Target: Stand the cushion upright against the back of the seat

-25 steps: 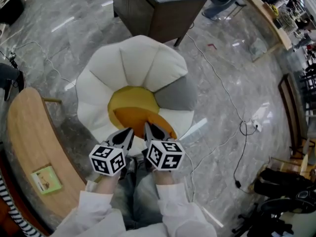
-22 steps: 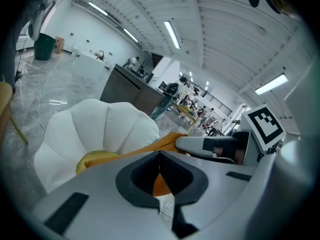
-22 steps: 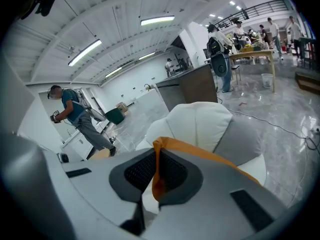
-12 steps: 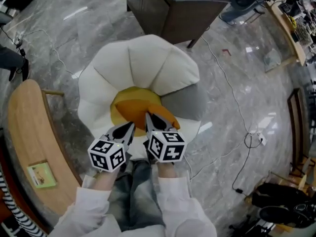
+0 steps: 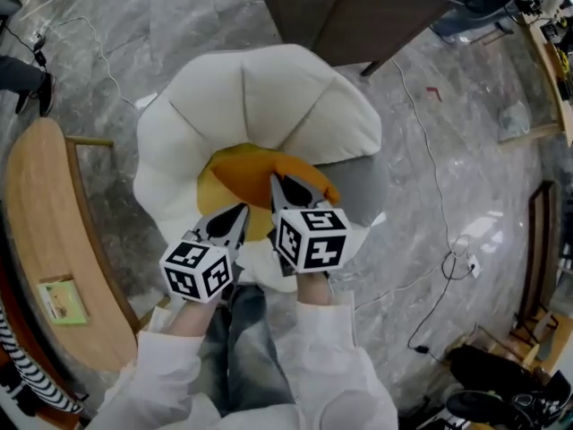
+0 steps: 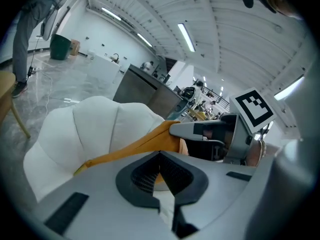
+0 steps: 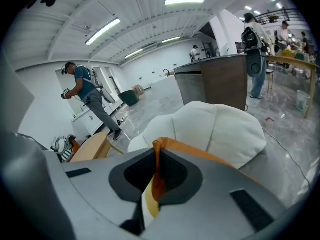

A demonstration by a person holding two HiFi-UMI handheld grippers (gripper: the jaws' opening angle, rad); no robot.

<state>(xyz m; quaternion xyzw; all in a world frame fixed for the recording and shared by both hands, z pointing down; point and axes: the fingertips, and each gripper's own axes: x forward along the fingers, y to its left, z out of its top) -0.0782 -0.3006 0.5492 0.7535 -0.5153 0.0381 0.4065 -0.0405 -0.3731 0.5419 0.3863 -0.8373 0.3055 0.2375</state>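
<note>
The cushion [image 5: 246, 170], orange-yellow, lay in the hollow of the white shell-shaped seat [image 5: 269, 97], with its near edge raised off the seat. The right gripper [image 5: 289, 191] was clamped on a fold of that edge, orange cloth pinched flat between its pads. The left gripper [image 5: 235, 219] had its jaws together on a pale strip, seemingly the same edge (the fabric there was only partly visible).

Judged from the draping hem, the cushion was soft, light and limp. It would likely sag between two holds, and thin cloth could slip out of a pinch. Holds near the two corners of one edge appeared soundest.

The padded back rose directly behind the cushion, with open room to tip it up against the petals. A grey panel [image 5: 358, 186] bounded the seat on the right. A wooden bench [image 5: 45, 231] stood near on the left, and a dark cabinet [image 5: 358, 12] just behind the back.
</note>
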